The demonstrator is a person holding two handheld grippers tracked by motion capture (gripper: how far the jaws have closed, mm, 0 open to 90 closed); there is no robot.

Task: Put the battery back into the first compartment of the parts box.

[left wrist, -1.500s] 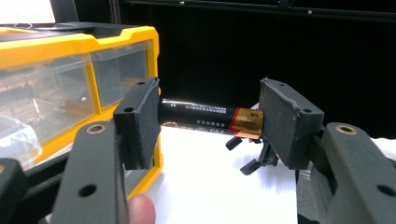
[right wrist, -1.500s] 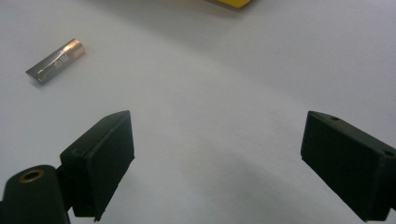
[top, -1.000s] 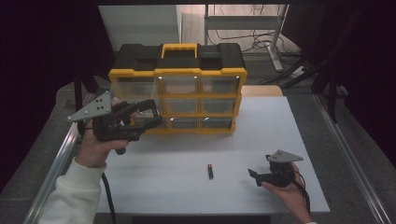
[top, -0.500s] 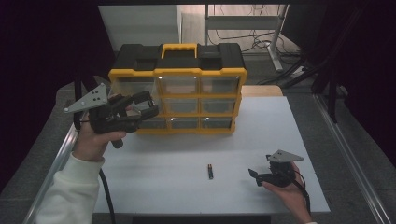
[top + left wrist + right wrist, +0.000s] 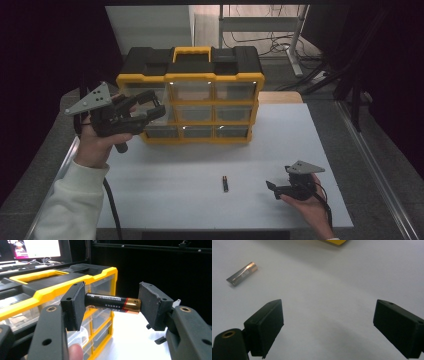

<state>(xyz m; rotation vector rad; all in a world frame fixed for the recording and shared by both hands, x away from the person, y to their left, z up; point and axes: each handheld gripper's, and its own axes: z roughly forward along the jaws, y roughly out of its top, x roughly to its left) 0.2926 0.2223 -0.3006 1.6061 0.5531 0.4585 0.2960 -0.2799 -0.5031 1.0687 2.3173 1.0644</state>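
My left gripper is shut on a black and copper battery, held end to end between its two pads. In the high view that gripper is raised at the left front of a yellow and black drawer organizer, close to its left column of clear drawers. A second battery lies on the white table near the front, also seen from the right gripper view as a battery at upper left. My right gripper is open and low over the table at the front right.
The organizer stands at the back middle of the table, its clear drawers facing me and a yellow handle on top. Dark curtains flank the table; a metal stand and cables sit behind. Bare tabletop lies between the two grippers.
The left gripper has risen and shifted slightly left and back with its battery, now level with the organizer's upper drawers. The right gripper and the lying battery have stayed put.
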